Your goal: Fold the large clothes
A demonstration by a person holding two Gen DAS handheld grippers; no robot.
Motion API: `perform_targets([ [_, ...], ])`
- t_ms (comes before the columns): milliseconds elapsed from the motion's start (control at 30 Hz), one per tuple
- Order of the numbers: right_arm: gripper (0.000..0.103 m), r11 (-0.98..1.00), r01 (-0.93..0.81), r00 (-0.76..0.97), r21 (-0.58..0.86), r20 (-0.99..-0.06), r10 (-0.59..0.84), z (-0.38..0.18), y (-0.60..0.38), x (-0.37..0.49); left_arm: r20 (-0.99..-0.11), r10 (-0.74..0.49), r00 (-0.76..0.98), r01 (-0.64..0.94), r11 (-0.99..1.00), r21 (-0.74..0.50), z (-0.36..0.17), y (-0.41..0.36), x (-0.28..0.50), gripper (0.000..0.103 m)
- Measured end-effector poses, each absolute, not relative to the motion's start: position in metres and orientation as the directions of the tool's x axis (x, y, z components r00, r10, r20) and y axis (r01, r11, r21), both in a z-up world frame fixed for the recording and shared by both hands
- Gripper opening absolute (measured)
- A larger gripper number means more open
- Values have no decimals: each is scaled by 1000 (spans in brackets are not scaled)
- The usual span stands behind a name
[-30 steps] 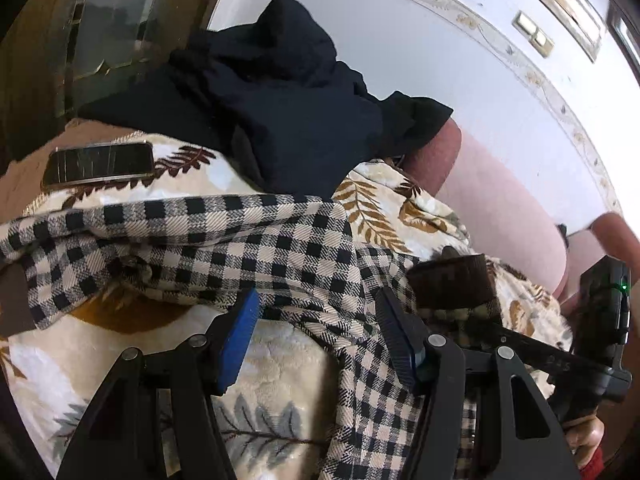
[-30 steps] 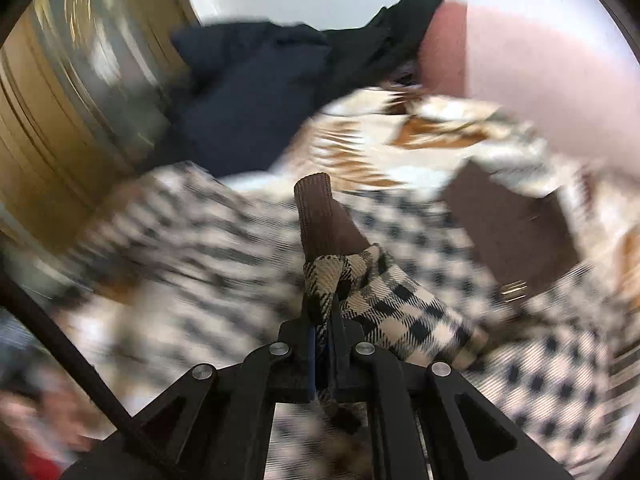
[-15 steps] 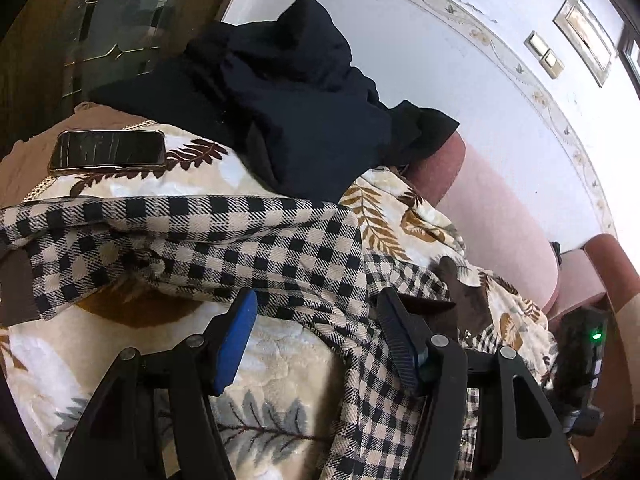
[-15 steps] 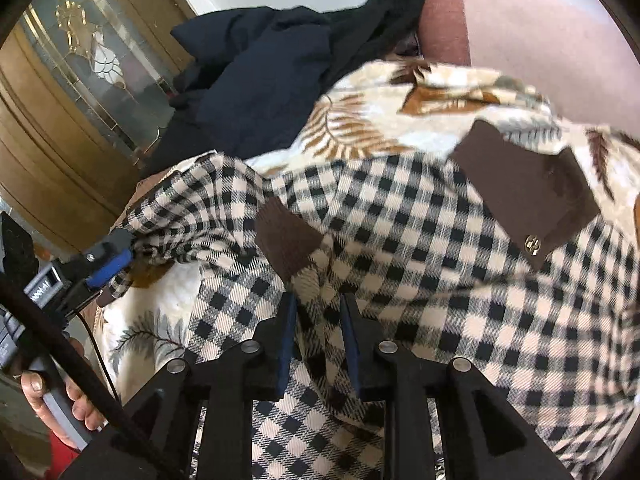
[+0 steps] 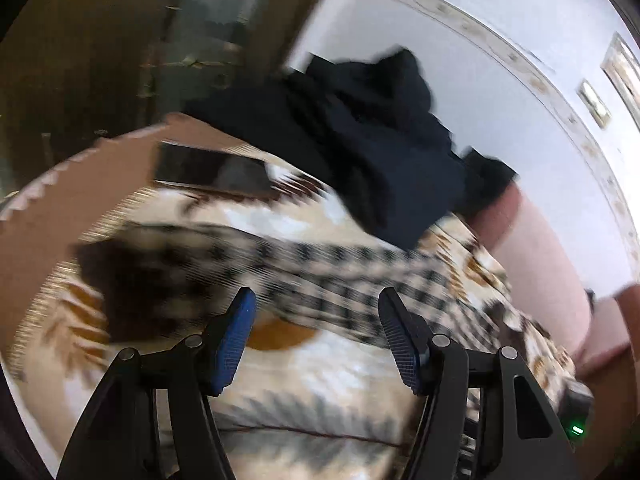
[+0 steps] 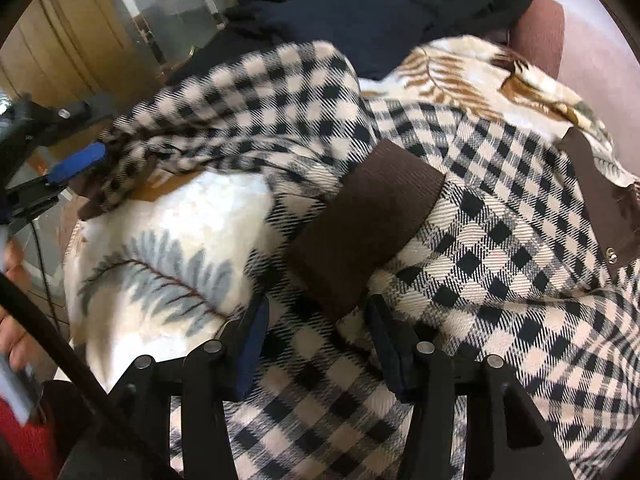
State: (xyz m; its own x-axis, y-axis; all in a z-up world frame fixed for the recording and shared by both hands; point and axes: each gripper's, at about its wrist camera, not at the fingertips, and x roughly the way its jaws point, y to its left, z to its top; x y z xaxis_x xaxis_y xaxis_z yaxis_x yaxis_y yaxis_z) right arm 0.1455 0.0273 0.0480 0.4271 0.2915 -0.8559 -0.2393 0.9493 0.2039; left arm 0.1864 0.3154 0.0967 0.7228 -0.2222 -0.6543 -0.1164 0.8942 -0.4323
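The checked jacket [image 6: 500, 216] lies spread over a leaf-print blanket [image 6: 168, 232] on a sofa [image 6: 592, 48], filling the right wrist view from centre to 5 o'clock. Its brown cuff [image 6: 360, 228] rests just ahead of the right tool [image 6: 316, 344], whose jaws stand apart with checked cloth between them, not pinched. Only this view shows the brown pocket flap [image 6: 600, 204] at 3 o'clock and the left tool [image 6: 76, 162] at 9 o'clock, its blue pad [image 6: 76, 162] beside the other sleeve's end.

The left wrist view is blurred: that sleeve [image 5: 340, 276] stretches across the blanket [image 5: 320, 380] above the left tool [image 5: 316, 332], jaws wide apart, gripping nothing. At 10 o'clock lies a phone [image 5: 212, 172]; at 12 o'clock a dark garment pile [image 5: 372, 136] lies against the wall [image 5: 500, 92].
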Motion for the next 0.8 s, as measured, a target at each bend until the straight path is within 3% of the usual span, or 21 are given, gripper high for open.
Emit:
perform_targets([
  [167, 56, 944, -242, 476, 223, -821, 316, 70, 21, 119, -642, -96, 761, -246, 873, -422, 102, 378, 170, 63],
  [300, 56, 941, -244, 480, 236, -813, 329, 76, 21, 99, -636, -18, 772, -355, 817, -454, 93, 425, 160, 71],
  [433, 56, 947, -245, 482, 206, -822, 303, 72, 22, 80, -649, -55, 759, -328, 829, -453, 81, 434, 175, 74],
  [667, 56, 962, -196, 465, 190, -846, 262, 58, 8, 57, -688, -74, 722, -189, 935, -299, 77, 388, 193, 74],
  [800, 56, 966, -159, 462, 201, -850, 253, 55, -2, 52, -726, 11, 687, -171, 974, -147, 68, 367, 201, 75],
])
